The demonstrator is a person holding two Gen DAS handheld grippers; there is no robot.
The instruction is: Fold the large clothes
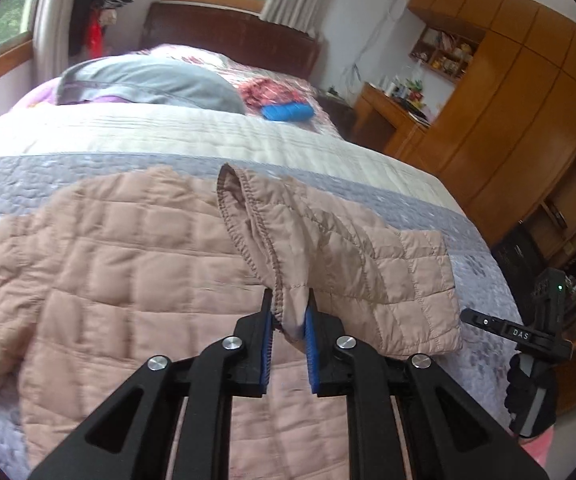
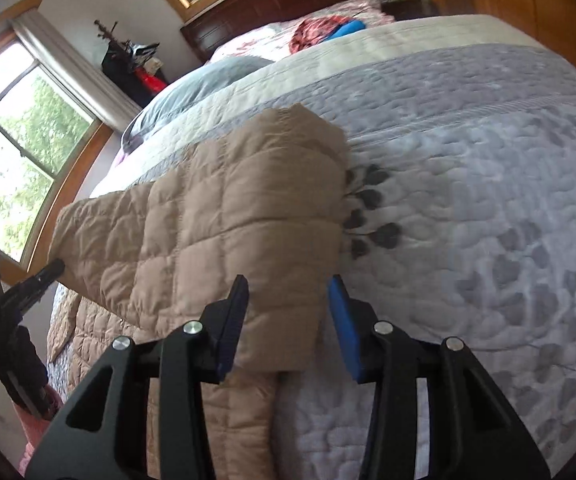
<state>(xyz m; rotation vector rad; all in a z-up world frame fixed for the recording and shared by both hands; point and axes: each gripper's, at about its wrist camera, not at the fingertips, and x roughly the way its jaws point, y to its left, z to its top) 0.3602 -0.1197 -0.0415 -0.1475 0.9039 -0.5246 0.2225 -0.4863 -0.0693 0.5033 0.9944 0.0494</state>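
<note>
left tool: clamped on beige quilted jacket cuff | right tool: unclenched astride jacket edge, reads "DAS" | bed

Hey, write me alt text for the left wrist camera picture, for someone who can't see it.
The left gripper pinches the elastic cuff of a beige quilted jacket spread on a bed's grey and white quilt. The right gripper pokes in at the right edge; a wooden wardrobe stands beyond the bed.
</note>
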